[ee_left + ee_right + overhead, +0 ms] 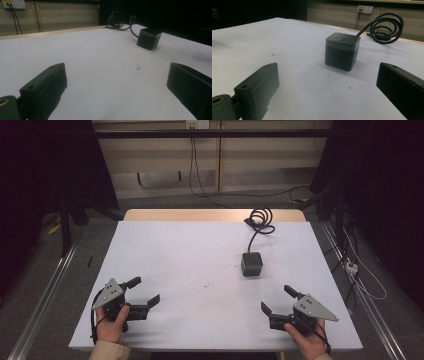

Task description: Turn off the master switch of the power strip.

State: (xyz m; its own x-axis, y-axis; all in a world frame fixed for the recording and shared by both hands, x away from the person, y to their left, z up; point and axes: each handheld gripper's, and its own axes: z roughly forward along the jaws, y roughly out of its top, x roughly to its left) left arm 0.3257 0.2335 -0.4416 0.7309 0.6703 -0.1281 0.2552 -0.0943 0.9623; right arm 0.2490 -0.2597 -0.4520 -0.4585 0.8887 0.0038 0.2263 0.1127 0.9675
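While both grippers gape, socket cube lies beyond right fingers.

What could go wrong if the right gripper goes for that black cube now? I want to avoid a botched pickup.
1. The cube power strip trails a cord to a coiled bundle near the table's far edge; lifting could drag the coil along.
2. The cube looks broad against the open right gripper, so a corner grip may slip.
3. The left gripper sits far off, too distant to steady the cube.
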